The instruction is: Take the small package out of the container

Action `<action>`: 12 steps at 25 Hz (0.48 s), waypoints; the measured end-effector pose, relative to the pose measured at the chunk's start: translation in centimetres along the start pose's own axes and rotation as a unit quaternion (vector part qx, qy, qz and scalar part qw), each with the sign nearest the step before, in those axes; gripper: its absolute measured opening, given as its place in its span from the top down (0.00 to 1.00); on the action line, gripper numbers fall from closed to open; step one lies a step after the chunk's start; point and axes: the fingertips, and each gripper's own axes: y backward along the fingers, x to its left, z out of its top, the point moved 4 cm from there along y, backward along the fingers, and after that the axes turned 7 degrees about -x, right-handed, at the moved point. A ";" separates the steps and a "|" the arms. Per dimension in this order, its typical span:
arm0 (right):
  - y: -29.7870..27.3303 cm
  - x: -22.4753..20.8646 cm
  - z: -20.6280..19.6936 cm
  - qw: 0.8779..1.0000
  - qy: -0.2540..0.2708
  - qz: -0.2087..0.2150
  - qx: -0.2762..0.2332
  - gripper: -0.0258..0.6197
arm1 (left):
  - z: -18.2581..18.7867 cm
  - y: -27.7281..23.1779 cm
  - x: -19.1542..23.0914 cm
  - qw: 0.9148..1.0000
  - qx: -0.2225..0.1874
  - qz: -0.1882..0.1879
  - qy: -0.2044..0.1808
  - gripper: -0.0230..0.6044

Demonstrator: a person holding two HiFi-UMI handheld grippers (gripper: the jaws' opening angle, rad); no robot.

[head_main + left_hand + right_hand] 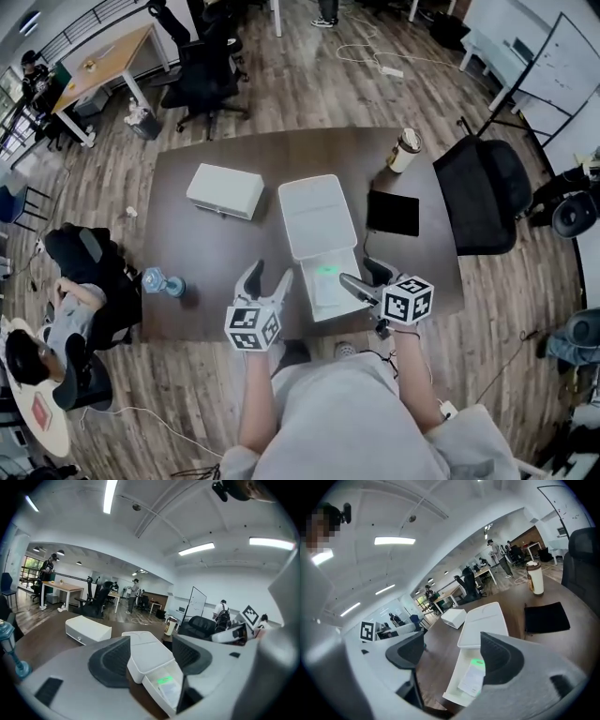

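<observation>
A white container lies in the middle of the brown table, its drawer pulled out toward me. In the drawer lies the small package, flat and white with a green patch at its far end. My left gripper hovers open just left of the drawer, nothing between its fingers. My right gripper stands open at the drawer's right edge, also holding nothing. The left gripper view has the container and package between the jaws of the left gripper. In the right gripper view the package lies below the wide-open right gripper.
A closed white box sits at the table's left rear. A black pad and a coffee cup are right of the container. A blue bottle stands near the front left edge. Office chairs surround the table.
</observation>
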 end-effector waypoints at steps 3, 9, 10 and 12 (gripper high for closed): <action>-2.0 -1.0 -1.5 0.999 -0.015 -0.034 0.030 0.36 | -0.2 -1.4 0.4 0.999 0.011 -0.042 -0.004 0.53; -5.3 -3.1 -5.2 0.991 -0.043 -0.112 0.063 0.31 | -1.2 -4.0 0.7 0.992 0.038 -0.121 -0.019 0.53; -5.8 -3.1 -5.9 0.989 -0.048 -0.120 0.067 0.32 | -1.4 -4.2 0.7 0.990 0.043 -0.134 -0.021 0.54; -6.4 -3.1 -7.1 0.986 -0.050 -0.137 0.080 0.32 | -1.9 -4.5 0.4 0.986 0.051 -0.160 -0.021 0.54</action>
